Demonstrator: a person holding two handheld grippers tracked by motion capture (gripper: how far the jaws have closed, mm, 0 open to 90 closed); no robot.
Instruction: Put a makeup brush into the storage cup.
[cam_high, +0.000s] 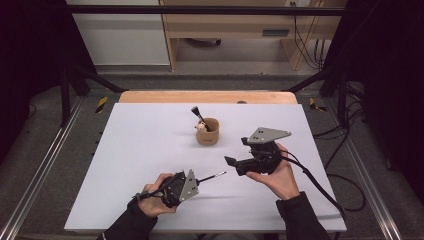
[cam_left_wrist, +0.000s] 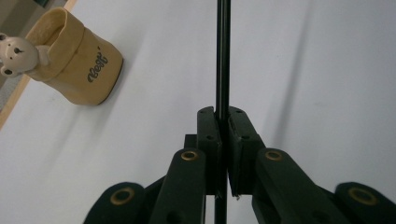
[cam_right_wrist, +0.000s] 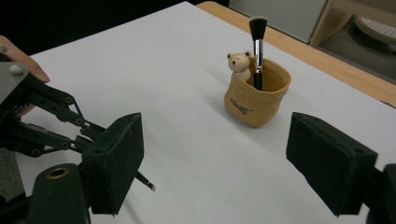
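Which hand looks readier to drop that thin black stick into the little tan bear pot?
Left. Its tongs are shut on the thin black stick. The right tongs are open, holding nothing. The tan bear pot already holds a black makeup brush.

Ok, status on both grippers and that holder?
Left gripper shut on thin black stick. Right gripper open, empty. Brush upright in tan holder. Path clear.

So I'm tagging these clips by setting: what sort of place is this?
Probably a lab or workshop data-recording station: a white table inside a dark metal frame, cables trailing over a grey floor, and wooden furniture behind it.
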